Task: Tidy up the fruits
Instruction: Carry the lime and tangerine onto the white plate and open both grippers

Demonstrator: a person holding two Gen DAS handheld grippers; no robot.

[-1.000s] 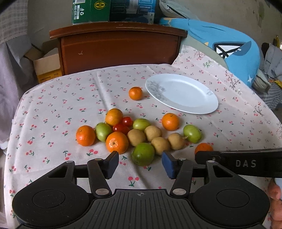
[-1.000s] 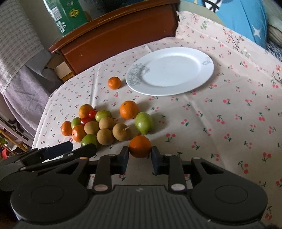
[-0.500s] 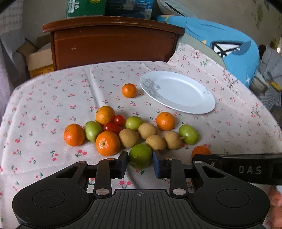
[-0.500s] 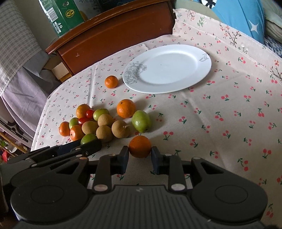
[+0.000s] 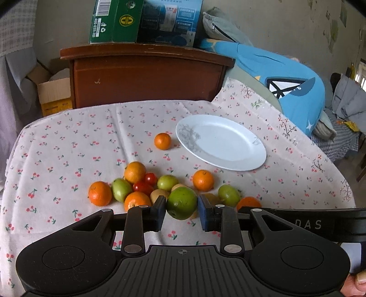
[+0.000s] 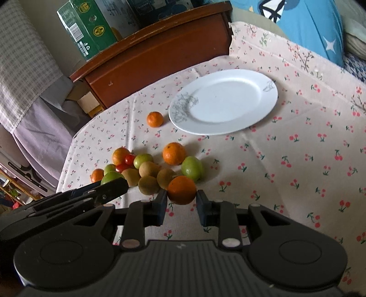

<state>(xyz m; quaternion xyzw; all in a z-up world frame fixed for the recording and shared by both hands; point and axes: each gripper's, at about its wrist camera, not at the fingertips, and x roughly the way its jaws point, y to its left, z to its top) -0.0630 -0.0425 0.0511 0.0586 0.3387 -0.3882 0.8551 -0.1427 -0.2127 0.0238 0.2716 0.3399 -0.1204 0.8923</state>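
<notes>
My left gripper (image 5: 181, 209) is shut on a large green fruit (image 5: 181, 202), raised just above the pile. My right gripper (image 6: 181, 202) is shut on an orange (image 6: 181, 189), also clear of the cloth. Behind them lies a cluster of oranges, green fruits, brown fruits and cherry tomatoes (image 5: 146, 182) on the cherry-print cloth. A single small orange (image 5: 162, 141) sits left of the white oval plate (image 5: 228, 146), which holds nothing. The right gripper's side bar (image 5: 308, 222) crosses the lower right of the left wrist view; the left gripper's fingers (image 6: 109, 188) show at the left in the right wrist view.
A brown wooden cabinet (image 5: 146, 73) stands behind the table with a green carton (image 5: 114, 20) on top. A cardboard box (image 5: 53, 93) sits at its left. Blue bedding (image 5: 292, 86) lies past the table's right edge. Bare cloth (image 6: 297, 160) spreads right of the fruit.
The left gripper's jaws closed onto the large green fruit and lifted it off the cloth. The right gripper kept hold of its orange and rose slightly.
</notes>
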